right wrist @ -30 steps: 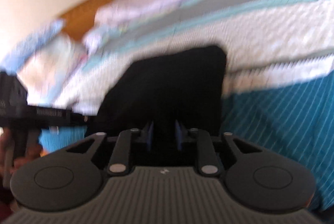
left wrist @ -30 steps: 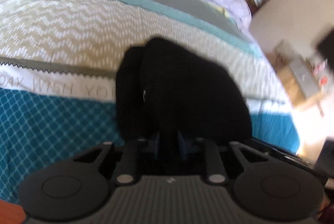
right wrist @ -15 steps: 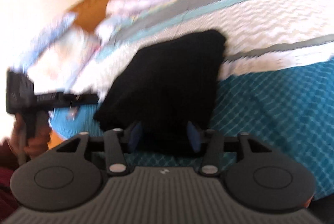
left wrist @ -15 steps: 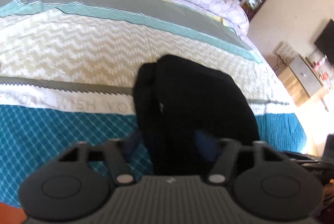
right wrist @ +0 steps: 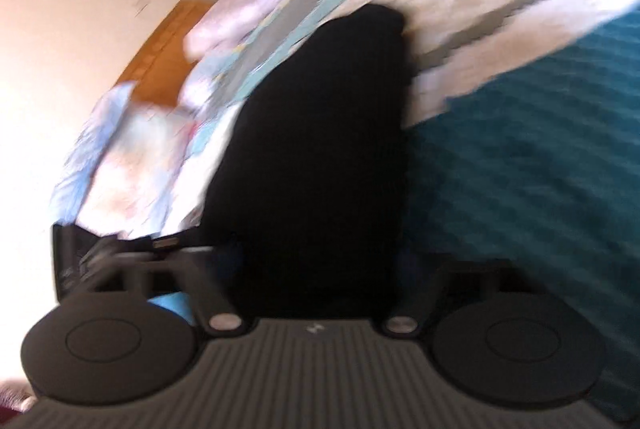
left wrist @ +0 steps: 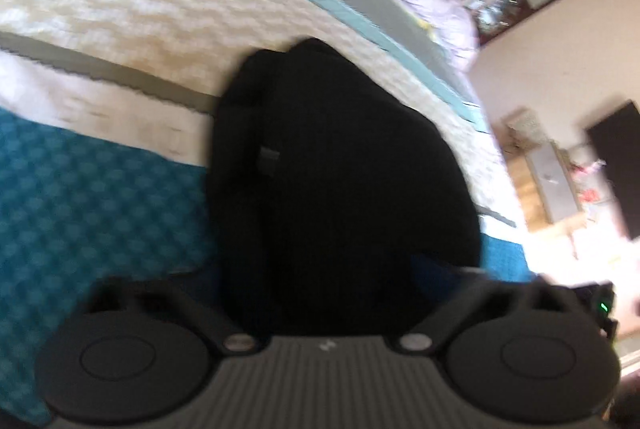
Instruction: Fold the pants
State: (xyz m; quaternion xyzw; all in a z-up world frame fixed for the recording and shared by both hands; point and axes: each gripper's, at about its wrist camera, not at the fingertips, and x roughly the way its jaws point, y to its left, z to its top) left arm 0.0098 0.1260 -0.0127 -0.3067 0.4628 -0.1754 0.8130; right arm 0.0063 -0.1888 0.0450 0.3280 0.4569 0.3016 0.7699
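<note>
Two hand-held grippers, left [left wrist: 320,269] and right [right wrist: 316,269], closing around the folded black pants [left wrist: 340,169] on the bed [left wrist: 100,209]; a shallow bite could spill the fold.

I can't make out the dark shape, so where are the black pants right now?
In both wrist views the folded black pants lie mid-frame on the patterned bedspread, straddling its teal and white bands.

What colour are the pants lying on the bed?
Plain black pants, no visible pattern, folded on the striped bedspread; clearest in the left wrist view.
</note>
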